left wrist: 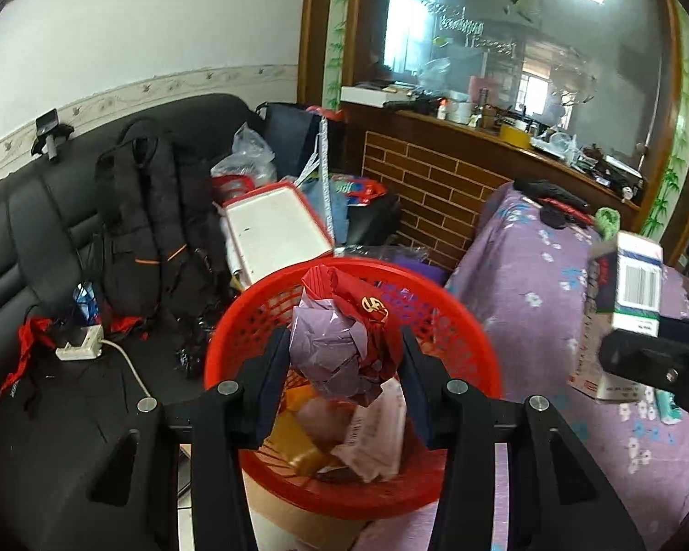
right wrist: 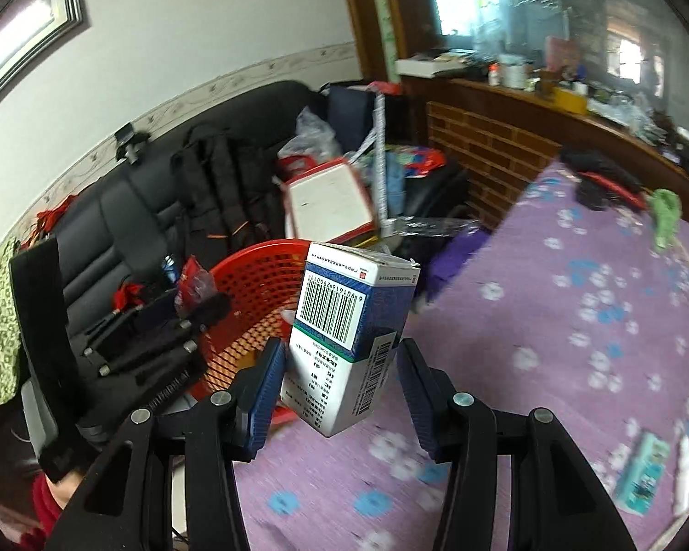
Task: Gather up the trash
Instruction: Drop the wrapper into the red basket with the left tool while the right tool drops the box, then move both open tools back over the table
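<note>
My left gripper (left wrist: 344,367) is shut on a crumpled wad of purple and red paper (left wrist: 340,344), which hangs right over the red plastic basket (left wrist: 473,344). A yellow box and pale wrappers lie inside the basket. My right gripper (right wrist: 342,367) is shut on a blue and white carton with a barcode (right wrist: 344,335), held upright in the air beside the basket (right wrist: 252,284), over the edge of the purple floral table (right wrist: 551,344). In the left wrist view the carton (left wrist: 634,280) and the right gripper (left wrist: 643,358) show at the far right.
On the table lie a teal box (right wrist: 643,473), a white item (right wrist: 686,463), a green cloth (right wrist: 666,216) and black things. A black sofa (left wrist: 46,229) behind the basket carries a backpack (left wrist: 151,229), bags and a red-edged white box (left wrist: 275,229). A brick-faced counter stands behind.
</note>
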Available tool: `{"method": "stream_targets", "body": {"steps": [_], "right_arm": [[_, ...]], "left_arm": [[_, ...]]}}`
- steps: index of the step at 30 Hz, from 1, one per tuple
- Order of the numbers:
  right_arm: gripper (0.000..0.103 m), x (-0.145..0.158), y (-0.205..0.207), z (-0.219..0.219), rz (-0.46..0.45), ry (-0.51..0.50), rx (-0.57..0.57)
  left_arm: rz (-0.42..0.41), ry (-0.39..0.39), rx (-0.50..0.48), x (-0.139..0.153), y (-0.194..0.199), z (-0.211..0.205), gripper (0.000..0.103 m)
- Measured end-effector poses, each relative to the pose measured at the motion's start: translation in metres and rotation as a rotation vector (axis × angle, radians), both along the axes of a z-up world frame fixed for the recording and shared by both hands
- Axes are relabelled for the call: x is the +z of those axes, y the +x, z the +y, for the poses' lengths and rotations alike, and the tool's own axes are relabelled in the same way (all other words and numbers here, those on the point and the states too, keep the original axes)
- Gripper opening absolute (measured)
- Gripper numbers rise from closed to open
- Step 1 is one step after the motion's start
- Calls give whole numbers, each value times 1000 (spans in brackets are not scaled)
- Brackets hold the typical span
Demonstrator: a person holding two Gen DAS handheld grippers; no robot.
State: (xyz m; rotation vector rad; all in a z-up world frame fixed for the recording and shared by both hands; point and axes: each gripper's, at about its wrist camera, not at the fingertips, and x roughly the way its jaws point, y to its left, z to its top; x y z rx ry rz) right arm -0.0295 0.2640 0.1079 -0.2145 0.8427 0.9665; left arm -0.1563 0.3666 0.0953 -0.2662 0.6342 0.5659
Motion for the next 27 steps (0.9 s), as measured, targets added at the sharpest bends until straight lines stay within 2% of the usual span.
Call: {"method": "stream_targets", "body": {"steps": [5, 6, 7, 8, 9, 11, 18, 27], "right_arm": [[56, -9, 5, 40, 30, -1, 37], [59, -10, 7, 45, 41, 2, 43], [65, -10, 9, 48, 47, 2, 39], [67, -9, 10, 49, 52, 8, 34], [67, -7, 10, 48, 52, 24, 32], [67, -3, 9, 40, 39, 42, 24], [67, 11, 4, -25, 16, 100, -55], [68, -6, 2, -129, 43, 111, -195]], "left_arm": [[6, -7, 5, -9, -3, 10, 45], [6, -14, 4, -10, -4, 12, 45], [6, -23, 5, -11, -4, 15, 52], [4, -35, 9, -12, -5, 17, 66], [-3, -42, 15, -12, -6, 19, 70], [-17, -43, 22, -9, -8, 21, 71], [-43, -49, -10, 0, -7, 4, 71], [-15, -8, -175, 6, 26, -77, 74]]}}
